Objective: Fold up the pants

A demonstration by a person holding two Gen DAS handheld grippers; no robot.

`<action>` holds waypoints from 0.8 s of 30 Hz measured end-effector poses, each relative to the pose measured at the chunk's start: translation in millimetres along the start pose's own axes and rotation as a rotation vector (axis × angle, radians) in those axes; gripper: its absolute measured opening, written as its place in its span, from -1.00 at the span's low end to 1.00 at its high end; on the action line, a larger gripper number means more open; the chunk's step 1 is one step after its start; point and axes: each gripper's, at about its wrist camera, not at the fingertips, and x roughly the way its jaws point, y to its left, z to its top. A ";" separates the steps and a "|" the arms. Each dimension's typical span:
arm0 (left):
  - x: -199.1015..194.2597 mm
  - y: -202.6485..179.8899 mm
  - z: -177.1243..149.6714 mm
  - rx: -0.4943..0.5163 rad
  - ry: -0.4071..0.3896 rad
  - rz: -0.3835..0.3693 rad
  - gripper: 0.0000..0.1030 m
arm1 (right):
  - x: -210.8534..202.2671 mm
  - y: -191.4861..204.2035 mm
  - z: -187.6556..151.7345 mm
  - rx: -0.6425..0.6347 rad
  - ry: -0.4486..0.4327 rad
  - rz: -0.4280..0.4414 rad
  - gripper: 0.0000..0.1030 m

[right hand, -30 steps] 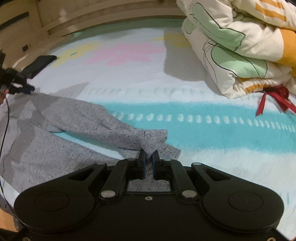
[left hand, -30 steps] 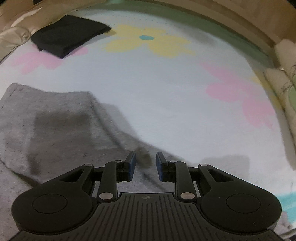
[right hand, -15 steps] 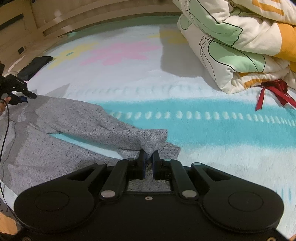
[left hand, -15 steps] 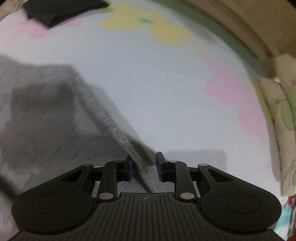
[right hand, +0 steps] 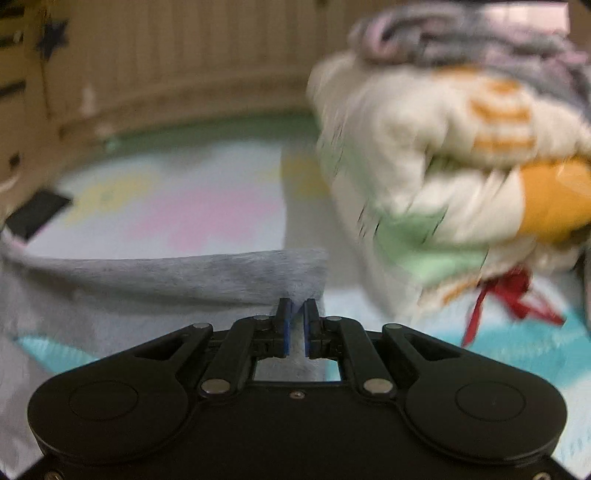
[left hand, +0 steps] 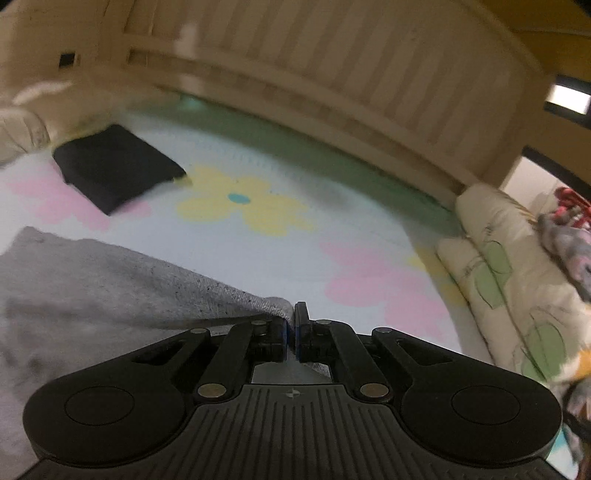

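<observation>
Left gripper now clamps a corner of the grey pants — half a second ago its jaws were still apart around the edge. Right gripper keeps its narrow pinch on the other end, cloth between the pads. Both views tilt up and blur: the pants rise off the flowery bedsheet, stretched between the two. Looks like the fold-over starts.

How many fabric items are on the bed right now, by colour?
Grey pants: 1
Black folded garment: 1
Cream printed quilt: 1
Grey-pink bundle on the quilt: 1
Total: 4
</observation>
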 end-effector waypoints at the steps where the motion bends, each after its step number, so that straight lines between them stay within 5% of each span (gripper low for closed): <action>1: -8.9 3.9 -10.9 0.001 0.013 -0.006 -0.94 | -2.0 -0.2 -1.0 0.006 0.000 -0.016 -0.77; 7: -1.1 18.3 -70.7 0.039 0.193 0.036 -0.94 | 15.2 -1.0 -52.7 0.027 0.276 -0.099 -0.55; 9: 6.0 23.2 -79.0 0.039 0.224 0.046 -0.94 | 12.8 1.1 -61.5 0.098 0.304 -0.074 -0.48; 11: 9.1 28.1 -80.5 0.049 0.235 0.061 -0.94 | 10.3 5.9 -60.9 0.195 0.314 -0.023 0.22; 13: 13.7 32.5 -80.5 0.058 0.237 0.070 -0.94 | 8.3 12.2 -57.8 0.264 0.292 -0.006 0.65; 21: 11.8 53.8 -89.6 0.030 0.260 0.049 -0.94 | 58.4 14.2 -53.8 0.464 0.362 -0.033 0.51; 24: 4.0 59.3 -89.4 0.022 0.262 0.043 -0.94 | 70.6 11.3 -61.3 0.513 0.416 -0.044 0.28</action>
